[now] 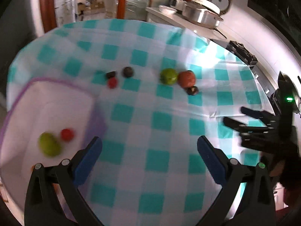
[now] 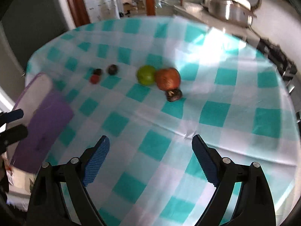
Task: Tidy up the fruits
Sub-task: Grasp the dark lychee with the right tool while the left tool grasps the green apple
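A green fruit point(image 1: 49, 144) and a small red one point(image 1: 67, 134) lie together in the white, purple-rimmed tray point(image 1: 56, 86). Out on the checked tablecloth point(image 1: 150, 113) sit a green apple point(image 2: 146, 75) touching an orange-red fruit point(image 2: 168, 79) — a dark one point(image 2: 174, 95) just below. Both the left gripper point(image 1: 149, 146) and right gripper point(image 2: 150, 145) hang above the cloth, jaws wide apart — nothing held.

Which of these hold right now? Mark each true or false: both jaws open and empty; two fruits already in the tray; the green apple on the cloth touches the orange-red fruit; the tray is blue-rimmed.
1. Both the left gripper and the right gripper are open and empty: true.
2. Two fruits lie in the tray: true, a green fruit and a small red fruit.
3. The green apple sits apart from the orange-red fruit: false, they touch.
4. The tray is blue-rimmed: false, purple.
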The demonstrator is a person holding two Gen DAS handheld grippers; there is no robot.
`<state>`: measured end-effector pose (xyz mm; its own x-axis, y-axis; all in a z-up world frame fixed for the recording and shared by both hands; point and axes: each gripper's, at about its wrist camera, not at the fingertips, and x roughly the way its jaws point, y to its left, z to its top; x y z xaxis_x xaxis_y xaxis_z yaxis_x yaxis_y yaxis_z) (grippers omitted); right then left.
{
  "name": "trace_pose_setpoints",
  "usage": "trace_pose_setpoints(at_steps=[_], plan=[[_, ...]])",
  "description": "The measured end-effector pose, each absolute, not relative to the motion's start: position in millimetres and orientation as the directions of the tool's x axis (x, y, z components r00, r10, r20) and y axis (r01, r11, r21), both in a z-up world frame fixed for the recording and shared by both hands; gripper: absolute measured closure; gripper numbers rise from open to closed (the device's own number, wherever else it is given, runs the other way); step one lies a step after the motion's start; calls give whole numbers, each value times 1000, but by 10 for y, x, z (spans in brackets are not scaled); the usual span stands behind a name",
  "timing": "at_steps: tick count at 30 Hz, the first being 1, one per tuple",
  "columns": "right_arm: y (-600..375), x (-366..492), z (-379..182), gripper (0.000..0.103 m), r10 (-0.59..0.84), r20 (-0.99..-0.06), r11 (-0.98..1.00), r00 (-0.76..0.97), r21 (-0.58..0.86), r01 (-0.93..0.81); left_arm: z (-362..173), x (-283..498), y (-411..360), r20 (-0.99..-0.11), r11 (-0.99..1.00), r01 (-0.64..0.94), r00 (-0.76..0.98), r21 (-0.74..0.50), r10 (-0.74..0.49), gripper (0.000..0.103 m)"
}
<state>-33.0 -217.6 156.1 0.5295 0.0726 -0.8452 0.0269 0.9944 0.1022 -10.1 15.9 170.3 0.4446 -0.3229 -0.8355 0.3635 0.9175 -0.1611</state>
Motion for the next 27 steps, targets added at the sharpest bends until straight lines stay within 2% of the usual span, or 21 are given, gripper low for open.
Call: trace_pose_setpoints(at_steps=[4, 8, 13, 15, 19, 21, 22, 27], plan=[[-2371, 105, 1146, 16, 50, -868, 995, 494, 87, 52, 1349, 254, -194, -857, 911, 377, 402, -167, -323, 2], [-2444, 658, 821, 16, 39, -869, 997, 493, 65, 37, 939, 648, -375, -879, 923, 326, 354, -203, -319, 2], [-2392, 1116, 589, 17, 20, -861, 1000, 509, 16, -12, 661, 995, -492, -887, 934, 286, 344, -214, -309, 2], [-2343, 1218, 500, 20, 1, -865, 999, 501, -22, -41, 566, 1147, -529, -887, 938, 276, 349, -212, -303, 2], [-2296, 1279, 372, 38, -28, -854, 997, 520, -65, -52, 439, 1452, -584, -884, 946, 245, 364, -214, -294, 2], [-2310, 1200, 356, 48, -32, -838, 998, 545, -61, -36, 378, 1619, -660, -880, 946, 245, 371, -215, -296, 2], [-2332, 1148, 350, 58, -28, -832, 999, 554, -48, -22, 354, 1687, -706, -878, 944, 252, 375, -213, -298, 2], [-2349, 880, 338, 60, -22, -825, 1000, 565, -21, 8, 203, 1957, -1096, -871, 917, 364, 382, -164, -308, 2]])
